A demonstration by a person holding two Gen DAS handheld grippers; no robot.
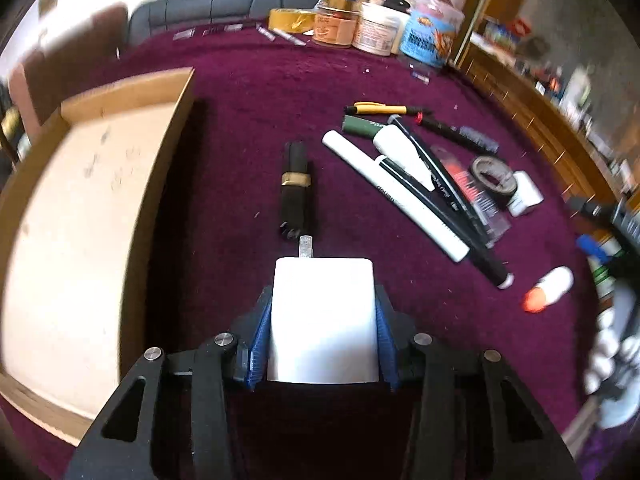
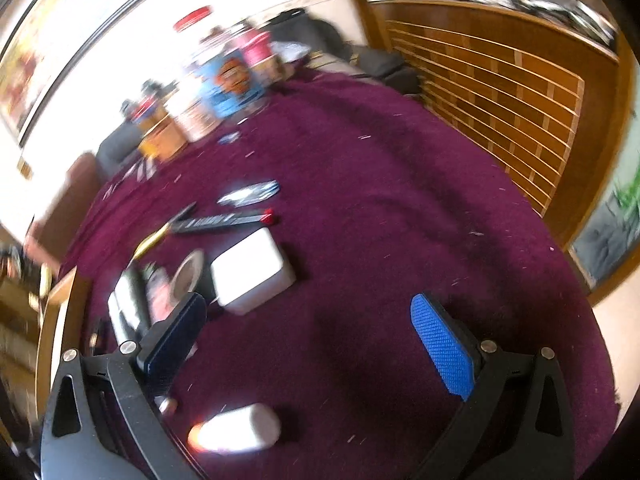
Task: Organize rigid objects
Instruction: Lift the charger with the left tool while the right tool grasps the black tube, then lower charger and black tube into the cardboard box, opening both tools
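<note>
Blue pads of my left gripper [image 1: 323, 320] pinch a white charger block [image 1: 323, 316] above the purple cloth [image 1: 240, 120], cardboard box [image 1: 80, 200] at nine o'clock, while my right gripper [image 2: 316, 344] hangs with fingers spread, nothing between them.

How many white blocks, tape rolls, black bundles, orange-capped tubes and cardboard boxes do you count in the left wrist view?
White blocks: 2, one between the left fingers, one beside the dark roll
Tape rolls: 2, dark and yellow
Black bundle: 1
Orange-capped tube: 1
Cardboard box: 1
Total: 7
</note>
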